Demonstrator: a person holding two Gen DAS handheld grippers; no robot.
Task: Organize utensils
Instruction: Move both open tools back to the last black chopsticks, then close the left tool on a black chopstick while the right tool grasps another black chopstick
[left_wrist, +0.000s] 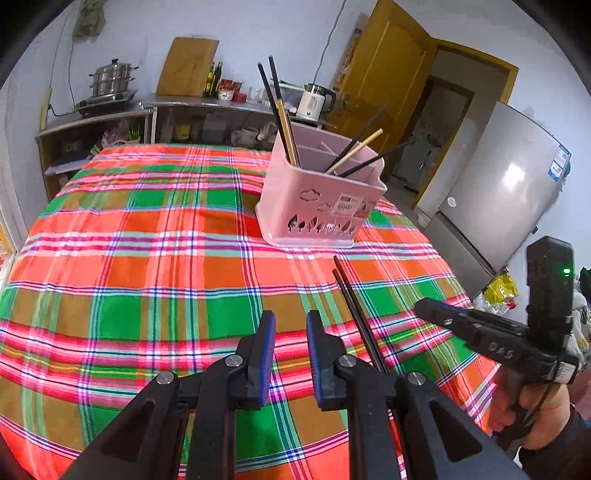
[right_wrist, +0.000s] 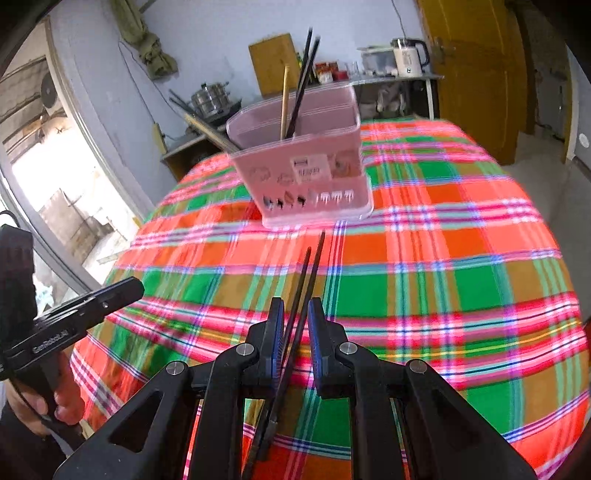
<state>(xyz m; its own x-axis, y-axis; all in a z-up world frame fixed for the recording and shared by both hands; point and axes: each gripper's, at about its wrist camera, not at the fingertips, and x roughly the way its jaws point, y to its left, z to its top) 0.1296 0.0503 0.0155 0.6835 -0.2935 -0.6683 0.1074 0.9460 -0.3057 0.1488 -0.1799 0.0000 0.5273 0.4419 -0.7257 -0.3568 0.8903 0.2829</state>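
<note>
A pair of black chopsticks (left_wrist: 351, 306) lies on the plaid tablecloth (left_wrist: 147, 258), pointing toward a pink utensil holder (left_wrist: 317, 206). The holder (right_wrist: 306, 166) has several black and wooden chopsticks standing in its compartments. My right gripper (right_wrist: 296, 304) hovers over the near end of the black chopsticks (right_wrist: 314, 258). They run through the narrow gap between its blue pads, which do not press on them. My left gripper (left_wrist: 291, 317) is just left of the pair, its pads slightly apart with only cloth between them. Each gripper shows from the side in the other's view, the right gripper (left_wrist: 421, 306) and the left gripper (right_wrist: 133, 286).
Behind the table is a metal counter (left_wrist: 207, 105) with a steamer pot (left_wrist: 110, 79), a cutting board (left_wrist: 186, 66), bottles and a kettle (left_wrist: 314, 101). A fridge (left_wrist: 498, 192) and a wooden door (left_wrist: 384, 74) stand at the right. A hand (left_wrist: 532, 413) grips the right tool.
</note>
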